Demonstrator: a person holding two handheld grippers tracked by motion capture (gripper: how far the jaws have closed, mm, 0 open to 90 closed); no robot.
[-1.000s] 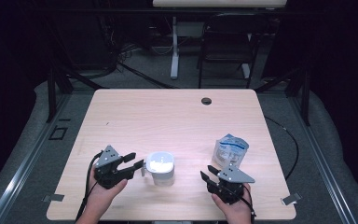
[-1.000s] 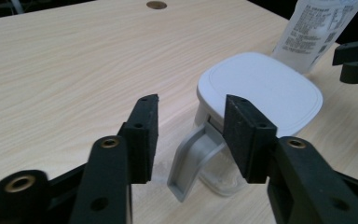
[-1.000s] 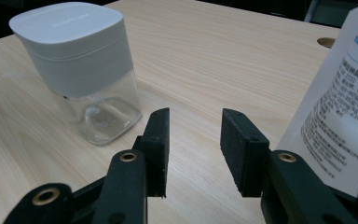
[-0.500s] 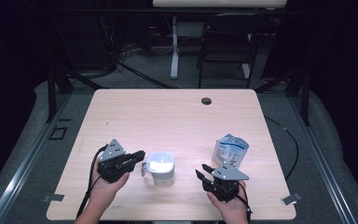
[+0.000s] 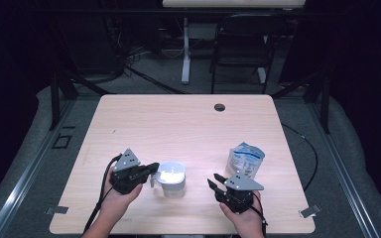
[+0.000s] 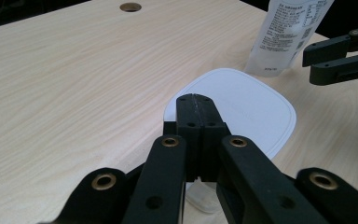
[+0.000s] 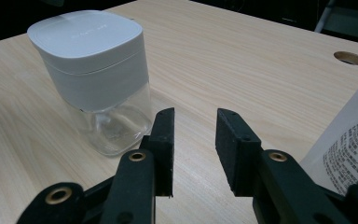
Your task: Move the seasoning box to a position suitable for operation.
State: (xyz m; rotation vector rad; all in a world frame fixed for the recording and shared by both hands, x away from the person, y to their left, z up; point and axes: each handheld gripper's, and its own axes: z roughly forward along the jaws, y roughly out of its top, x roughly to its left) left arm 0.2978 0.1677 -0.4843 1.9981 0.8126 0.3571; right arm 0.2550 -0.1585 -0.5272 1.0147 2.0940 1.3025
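Looking down from the high view, left gripper [image 5: 151, 168] clamped together beside the white-lidded jar [image 5: 171, 178], pouch [image 5: 245, 158] standing near the right gripper [image 5: 216, 179], left gripper view, jaws pressed flush over the lid, nothing visibly between them, right gripper view, jaws parted and just been closing on air.

High view: fixed above the person's side, looking forward and down over the whole worktop [image 5: 188, 119].
Left gripper view: low, close behind its claw [image 6: 196, 105], facing the white-lidded jar [image 6: 251, 107].
Right gripper view: low, near, facing the same jar.
Shared: jar, pouch [image 5: 245, 158].
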